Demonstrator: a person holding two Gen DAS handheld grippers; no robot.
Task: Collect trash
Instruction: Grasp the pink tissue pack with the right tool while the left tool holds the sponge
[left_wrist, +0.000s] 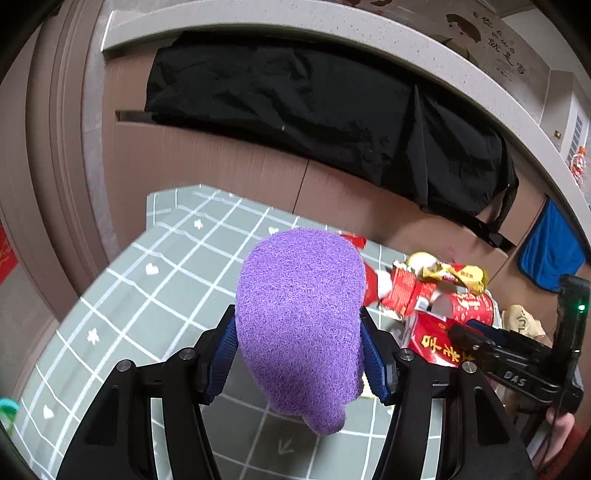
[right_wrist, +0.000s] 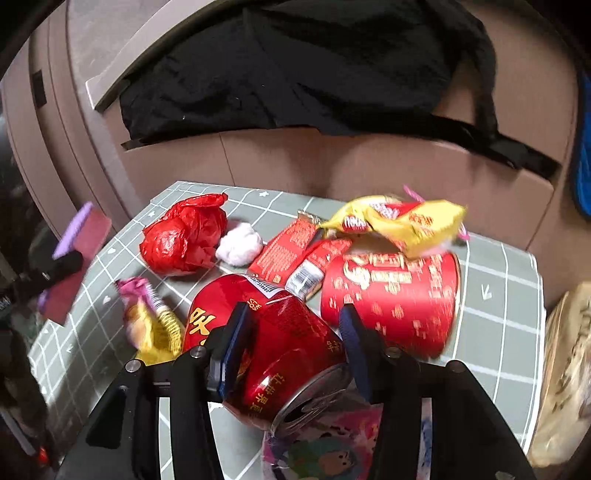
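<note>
Trash (right_wrist: 332, 266) heaped on the right and middle of the green checked tabletop (right_wrist: 498, 295).

- At the far left of the heap: crumpled red plastic bag (right_wrist: 184, 236), touching a white tissue wad (right_wrist: 239, 244) on its right.
- Right of the wad: flattened red carton (right_wrist: 288, 254), lying slantwise.
- Farther right: yellow snack wrapper (right_wrist: 402, 221), blurred, draped over the top of a red paper tub (right_wrist: 391, 299) printed in gold.
- Near left: pink-and-yellow wrapper (right_wrist: 147, 317), apart from the bag.
- Nearest: dented red drink can (right_wrist: 288, 354), on its side with the open end toward the camera, over a colourful cartoon-printed wrapper (right_wrist: 325, 443).

Right claw (right_wrist: 291, 343): spread wide around the can, one blue pad at each flank. Cannot tell through the blur whether the pads press on it.

Left claw (left_wrist: 299, 354): closed on a purple scouring sponge (left_wrist: 299, 314), both blue pads against its sides. Sponge upright between the fingers, with its lower end hanging below them. Held to the left of the heap, clear of the trash. From the right wrist, sponge face dark pink and edge purple.

Beyond the tabletop: brown cabinet fronts with a black cloth (left_wrist: 314, 110) hanging over them. Blue cloth (left_wrist: 550, 251) farther right. Beige paper bag (right_wrist: 565, 369) just beside the tabletop's right edge.
</note>
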